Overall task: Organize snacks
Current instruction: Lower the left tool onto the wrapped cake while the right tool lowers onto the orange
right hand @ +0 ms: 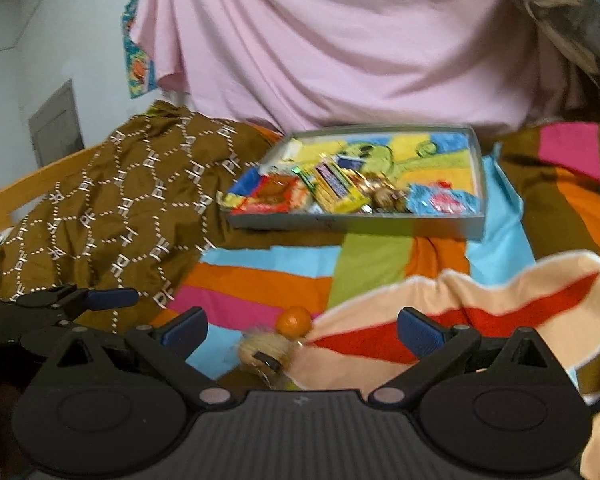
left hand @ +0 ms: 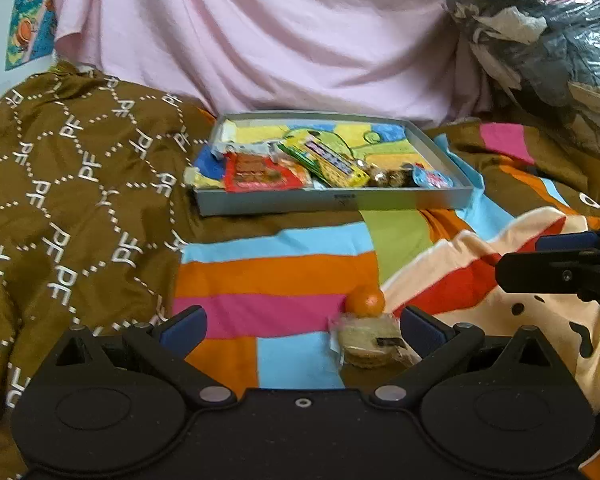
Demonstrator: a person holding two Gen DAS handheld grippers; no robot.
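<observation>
A grey tray lies on the striped bedcover and holds several snack packets: a red one, a yellow-green one and a blue one. Closer to me a small orange rests on the cover. A clear-wrapped stack of round biscuits lies just in front of the orange. My left gripper is open above the cover, with the biscuits just inside its right finger. My right gripper is open too, with the orange and biscuits between its fingers but lower down.
A brown patterned quilt is bunched at the left. Pink cloth hangs behind the tray. A plastic-wrapped bundle sits at the back right. A peach and red cloth lies to the right of the orange.
</observation>
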